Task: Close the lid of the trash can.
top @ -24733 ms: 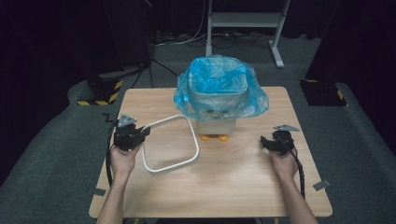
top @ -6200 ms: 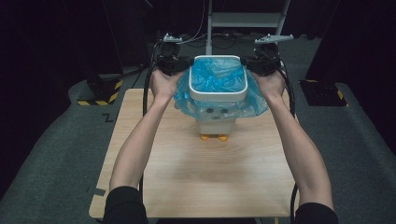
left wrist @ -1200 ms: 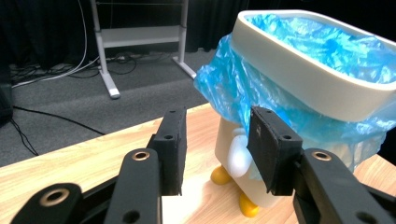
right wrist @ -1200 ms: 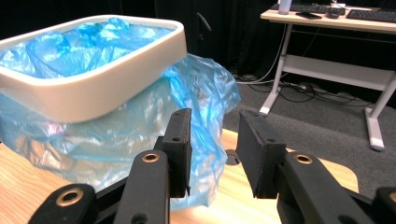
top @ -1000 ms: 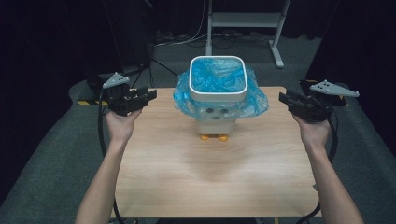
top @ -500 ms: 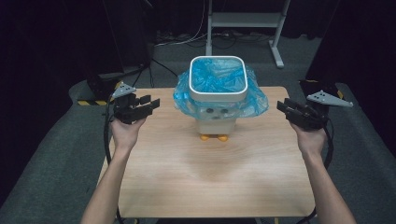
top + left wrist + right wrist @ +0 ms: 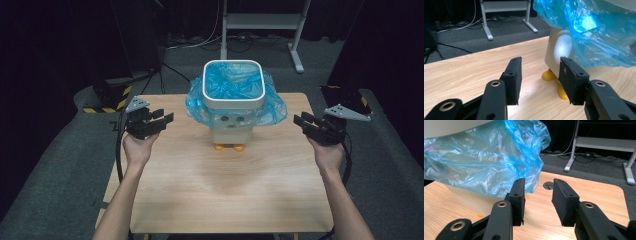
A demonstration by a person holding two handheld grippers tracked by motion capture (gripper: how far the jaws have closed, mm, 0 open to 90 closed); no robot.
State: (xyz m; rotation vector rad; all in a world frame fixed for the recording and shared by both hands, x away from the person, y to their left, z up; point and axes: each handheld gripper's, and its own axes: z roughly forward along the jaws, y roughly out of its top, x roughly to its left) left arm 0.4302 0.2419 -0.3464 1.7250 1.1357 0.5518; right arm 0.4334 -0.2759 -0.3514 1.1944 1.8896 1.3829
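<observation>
The left gripper (image 7: 159,121) is held over the left edge of the wooden table (image 7: 230,200), its jaws parted with nothing between them; they have just been opening. Off to its right, well apart, the small white bin (image 7: 232,127) is seen standing on yellow feet (image 7: 229,147), with the blue bag (image 7: 272,107) folded down over its rim under a white ring (image 7: 233,102). Farther right, the right gripper (image 7: 311,124) is held beyond the bin, jaws parted and empty.
</observation>
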